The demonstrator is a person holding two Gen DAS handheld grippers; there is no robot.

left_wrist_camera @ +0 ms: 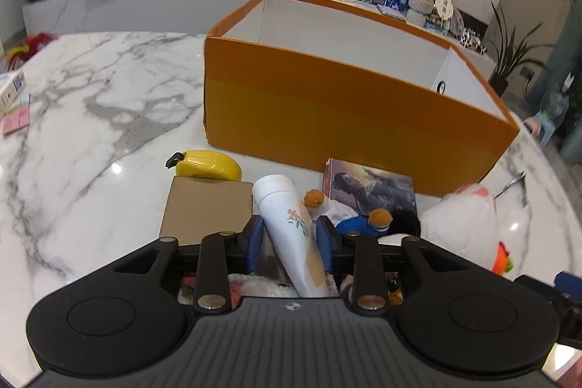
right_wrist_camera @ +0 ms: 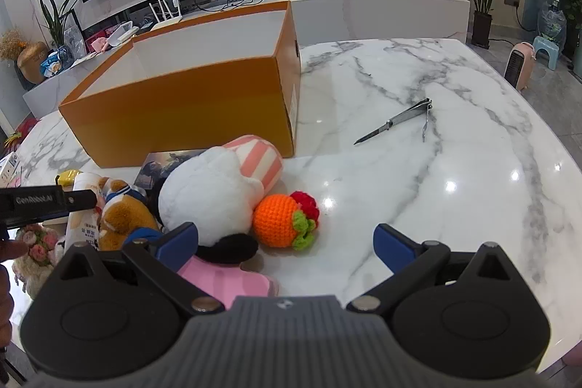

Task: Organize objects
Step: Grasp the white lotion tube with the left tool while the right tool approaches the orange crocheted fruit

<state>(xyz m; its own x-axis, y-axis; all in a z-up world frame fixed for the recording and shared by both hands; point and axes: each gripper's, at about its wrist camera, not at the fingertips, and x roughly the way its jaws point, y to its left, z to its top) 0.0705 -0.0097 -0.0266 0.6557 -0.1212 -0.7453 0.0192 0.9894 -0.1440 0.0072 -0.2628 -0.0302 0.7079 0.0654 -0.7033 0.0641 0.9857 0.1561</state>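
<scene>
Left claw [left_wrist_camera: 290,237] is clamped on a white tube [left_wrist_camera: 293,231] (floral print, cap end pointing toward the orange box [left_wrist_camera: 349,119]), the blue pads flanking its body. Tube sits tilted in the clutter on the marble surface [left_wrist_camera: 91,119], beside a brown card [left_wrist_camera: 207,206] and yellow tape measure [left_wrist_camera: 211,164]. Right claw [right_wrist_camera: 285,244] stands wide apart, holding nothing, near the crocheted orange [right_wrist_camera: 278,220] and white plush [right_wrist_camera: 211,193].

The left gripper [left_wrist_camera: 290,235], black-framed with blue pads, is angled downward, its two pads closed against the sides of a white tube [left_wrist_camera: 294,235] with a floral print. The right gripper [right_wrist_camera: 285,242] also tilts downward, its blue-padded fingers spread wide with nothing gripped between them
</scene>
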